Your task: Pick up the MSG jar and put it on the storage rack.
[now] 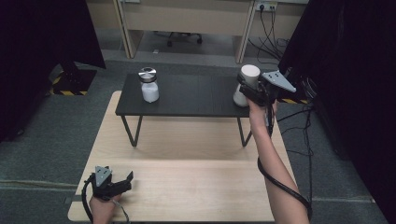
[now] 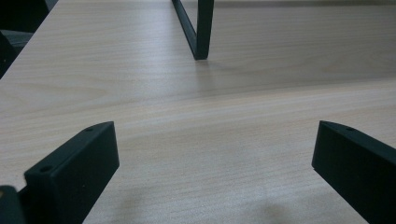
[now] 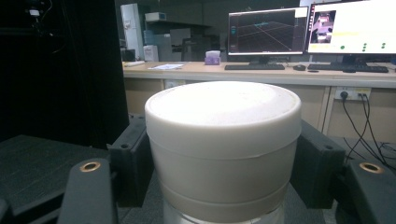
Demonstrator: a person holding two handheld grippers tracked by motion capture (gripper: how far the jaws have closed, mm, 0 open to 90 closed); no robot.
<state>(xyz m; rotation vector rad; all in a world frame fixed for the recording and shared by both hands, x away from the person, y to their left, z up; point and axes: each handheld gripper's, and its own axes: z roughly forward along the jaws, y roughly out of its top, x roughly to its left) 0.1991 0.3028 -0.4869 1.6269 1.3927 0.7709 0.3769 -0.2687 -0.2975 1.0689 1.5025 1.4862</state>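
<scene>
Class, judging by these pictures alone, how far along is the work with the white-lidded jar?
Done: the right tool has reached the white lid of the jar on the black shelf, jaws at its sides. In hand: gripping that lid. Left: whatever follows; the steel-lidded jar stands untouched, the left tool open, idle.

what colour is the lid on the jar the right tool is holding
Off-white, plain with no pattern. The lid shows best in the right gripper view.
</scene>
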